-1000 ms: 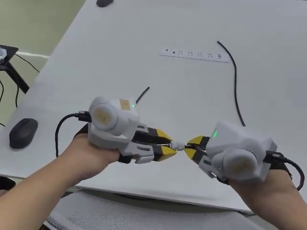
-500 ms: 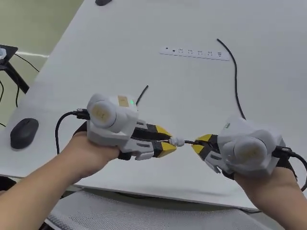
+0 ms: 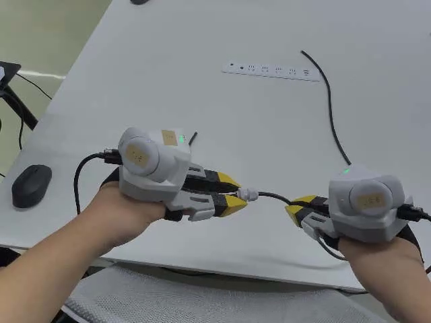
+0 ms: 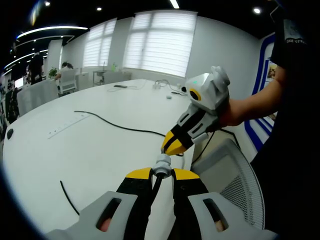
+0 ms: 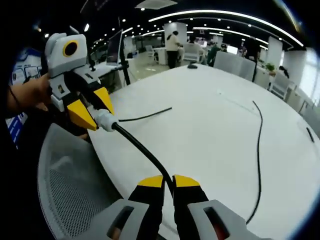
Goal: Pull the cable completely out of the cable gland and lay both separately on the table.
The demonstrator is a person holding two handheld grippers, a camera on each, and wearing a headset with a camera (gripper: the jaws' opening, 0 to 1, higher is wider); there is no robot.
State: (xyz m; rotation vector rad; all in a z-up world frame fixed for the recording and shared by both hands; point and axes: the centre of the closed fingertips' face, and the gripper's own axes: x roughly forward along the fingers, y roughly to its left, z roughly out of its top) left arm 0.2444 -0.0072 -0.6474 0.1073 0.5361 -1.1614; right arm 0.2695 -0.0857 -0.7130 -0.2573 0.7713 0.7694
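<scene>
In the head view my left gripper [image 3: 232, 195] is shut on the small white cable gland [image 3: 246, 195] above the table's near edge. A black cable [image 3: 273, 196] runs from the gland to my right gripper [image 3: 296, 205], which is shut on it a short way to the right. The cable's tail [image 3: 193, 138] shows behind the left gripper. The left gripper view has the gland [image 4: 162, 165] between my jaws [image 4: 161, 175], with the right gripper [image 4: 172, 144] just beyond. From the right gripper [image 5: 168, 181], the cable [image 5: 140, 147] arcs up to the gland [image 5: 103, 120].
A white power strip [image 3: 271, 70] lies at the back of the white table [image 3: 168, 81], its black cord [image 3: 330, 108] curving toward the right gripper. A dark mouse [image 3: 31, 185] sits near the left edge. A grey mesh chair [image 3: 168, 299] is below the front edge.
My right gripper has moved right and slightly down, away from the left one, and a longer stretch of cable now shows between it and the gland. The left gripper has barely moved.
</scene>
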